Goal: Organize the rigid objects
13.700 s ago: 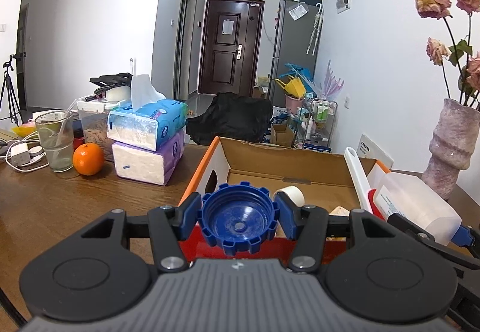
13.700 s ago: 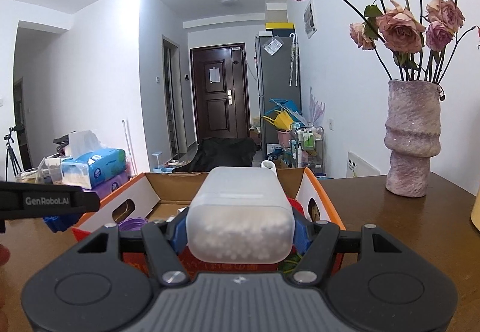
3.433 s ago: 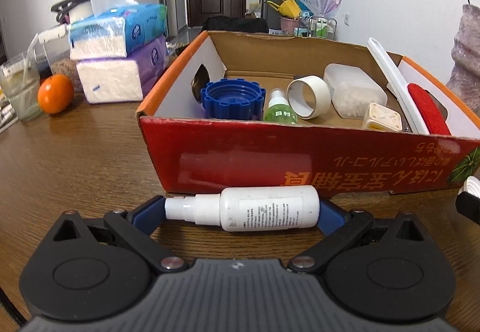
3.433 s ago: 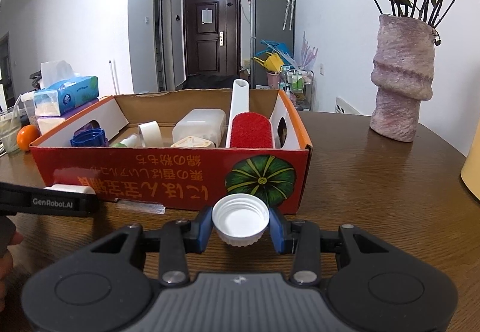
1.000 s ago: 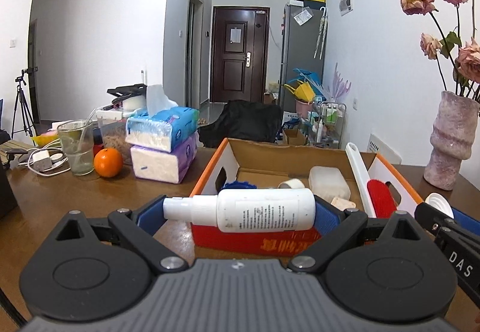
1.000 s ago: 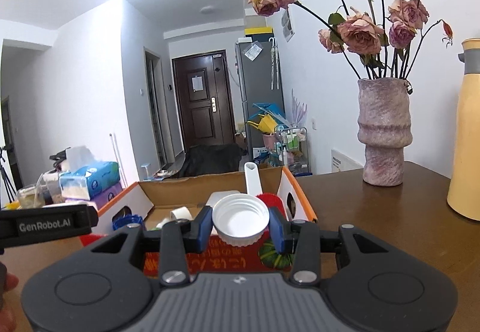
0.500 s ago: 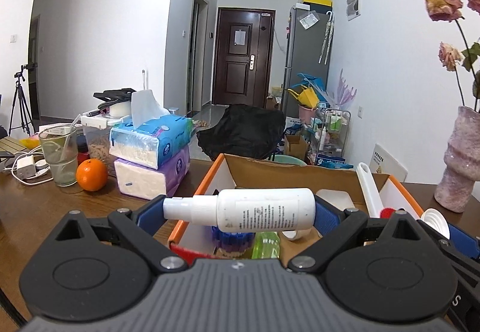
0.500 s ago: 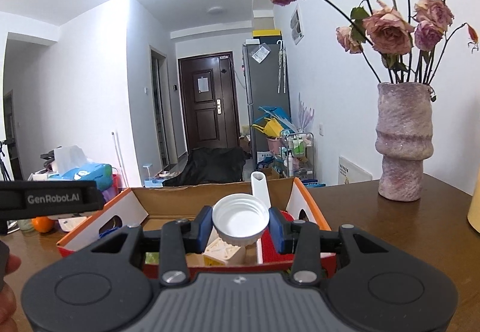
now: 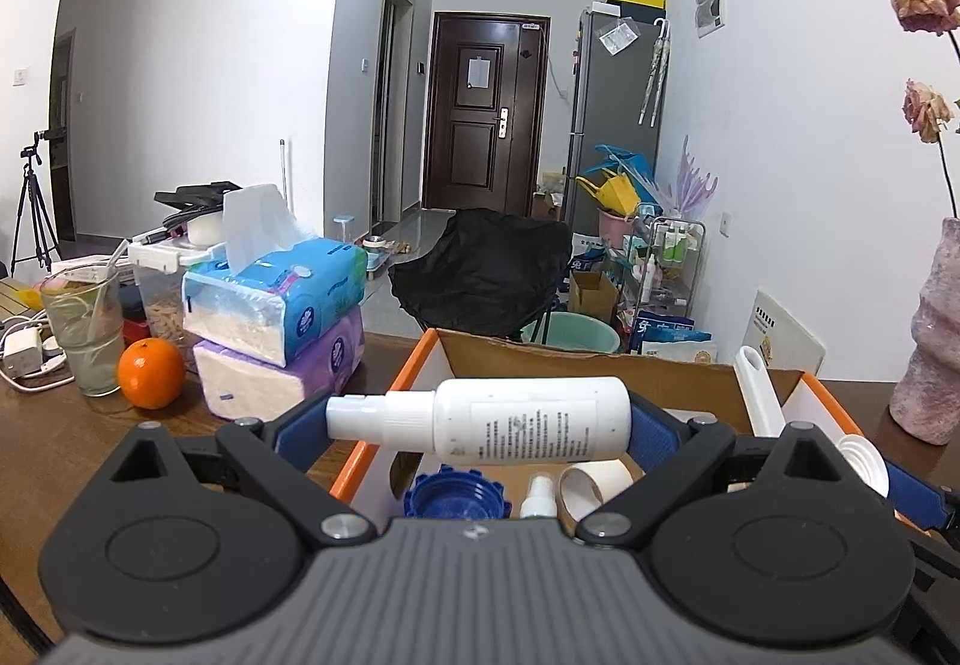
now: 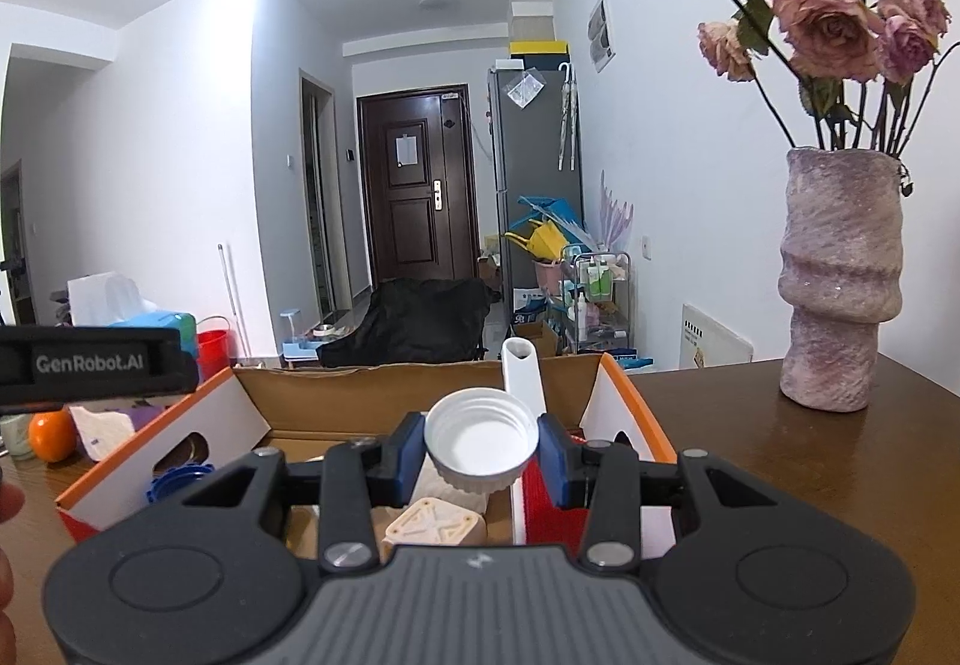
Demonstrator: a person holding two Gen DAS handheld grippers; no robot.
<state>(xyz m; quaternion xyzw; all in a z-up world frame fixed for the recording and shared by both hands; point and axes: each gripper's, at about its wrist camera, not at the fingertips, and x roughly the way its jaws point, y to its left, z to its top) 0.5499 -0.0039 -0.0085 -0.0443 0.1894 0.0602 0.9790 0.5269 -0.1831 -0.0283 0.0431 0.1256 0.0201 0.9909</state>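
Note:
My left gripper (image 9: 480, 421) is shut on a white spray bottle (image 9: 480, 419) that lies crosswise between the blue pads, above the left part of the orange-rimmed cardboard box (image 9: 576, 365). Below it in the box lie a blue cap (image 9: 456, 494), a small spray bottle (image 9: 538, 494) and a white tape roll (image 9: 591, 482). In the right wrist view my right gripper (image 10: 480, 452) is shut on a white screw cap (image 10: 480, 446), held over the right part of the box (image 10: 420, 383). Under it sit a beige patterned block (image 10: 429, 530), a red brush (image 10: 543, 491) and its white handle (image 10: 522, 374).
Stacked tissue packs (image 9: 276, 317), an orange (image 9: 150, 374) and a glass (image 9: 84, 332) stand left of the box on the wooden table (image 9: 60, 443). A stone vase with dried roses (image 10: 840, 281) stands to the right. Part of a hand (image 10: 9, 503) shows at the left edge.
Both grippers have moved forward over the box with their loads: the near wall has dropped out of sight and the box's contents now lie right under the fingers.

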